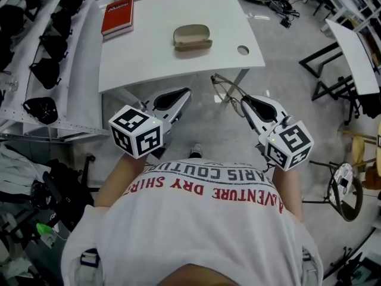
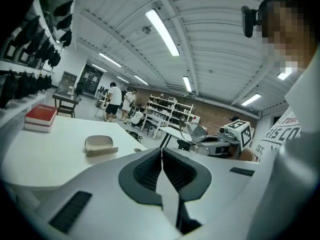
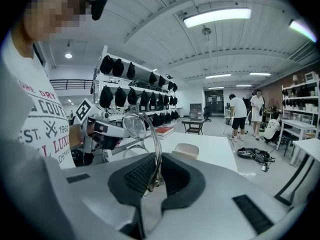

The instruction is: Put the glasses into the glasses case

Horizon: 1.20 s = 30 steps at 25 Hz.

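Observation:
The beige glasses case (image 1: 191, 36) lies closed on the white table (image 1: 149, 58); it also shows in the left gripper view (image 2: 100, 145) and the right gripper view (image 3: 186, 150). My right gripper (image 1: 247, 102) is shut on the thin wire-framed glasses (image 1: 226, 91), held by one temple between its pads (image 3: 137, 176), with the lenses (image 3: 135, 125) sticking up and forward. The glasses hang off the table's near edge, well short of the case. My left gripper (image 1: 178, 94) is shut with nothing in it, jaws pressed together (image 2: 161, 156), and the held glasses (image 2: 194, 133) appear to its right.
A red book (image 1: 118, 15) lies at the table's far left corner and a round hole (image 1: 243, 50) sits near its right edge. Shelves of black caps (image 1: 41, 70) run along the left. Black-framed tables (image 1: 351, 46) stand at right, cables (image 1: 268, 2) lie beyond. People stand far off (image 2: 116, 100).

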Each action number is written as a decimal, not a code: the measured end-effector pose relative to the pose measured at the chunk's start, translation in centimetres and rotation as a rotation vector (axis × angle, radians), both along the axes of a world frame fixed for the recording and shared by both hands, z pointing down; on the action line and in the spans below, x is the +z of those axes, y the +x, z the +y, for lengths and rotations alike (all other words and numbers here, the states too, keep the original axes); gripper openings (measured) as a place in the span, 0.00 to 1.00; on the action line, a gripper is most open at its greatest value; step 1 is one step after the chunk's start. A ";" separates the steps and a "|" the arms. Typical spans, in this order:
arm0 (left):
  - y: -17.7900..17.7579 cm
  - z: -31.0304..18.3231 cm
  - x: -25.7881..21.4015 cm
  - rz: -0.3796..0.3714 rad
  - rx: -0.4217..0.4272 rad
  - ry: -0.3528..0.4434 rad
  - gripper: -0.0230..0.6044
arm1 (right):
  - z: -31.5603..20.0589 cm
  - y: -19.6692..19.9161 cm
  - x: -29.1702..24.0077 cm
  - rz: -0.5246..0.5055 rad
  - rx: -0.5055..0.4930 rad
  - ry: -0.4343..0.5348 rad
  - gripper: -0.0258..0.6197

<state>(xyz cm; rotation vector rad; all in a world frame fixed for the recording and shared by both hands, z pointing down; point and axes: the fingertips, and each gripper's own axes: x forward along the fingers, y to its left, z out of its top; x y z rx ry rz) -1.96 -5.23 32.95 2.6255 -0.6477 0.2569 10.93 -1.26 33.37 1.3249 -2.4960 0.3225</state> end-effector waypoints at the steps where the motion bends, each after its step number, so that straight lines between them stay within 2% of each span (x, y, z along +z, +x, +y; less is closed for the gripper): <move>1: 0.1 -1.1 0.1 -0.001 0.001 -0.003 0.08 | -1.0 0.0 0.1 0.002 -0.003 -0.004 0.11; 9: 0.1 -7.7 0.9 -0.015 0.004 0.004 0.08 | -7.1 -0.2 1.0 0.031 -0.017 -0.015 0.11; 19: 0.4 -10.6 1.6 -0.024 -0.009 0.002 0.08 | -10.6 0.7 0.7 0.040 -0.005 0.008 0.11; 30: 1.7 -14.3 2.7 -0.049 -0.039 -0.024 0.08 | -16.7 1.8 0.8 0.056 -0.058 0.003 0.11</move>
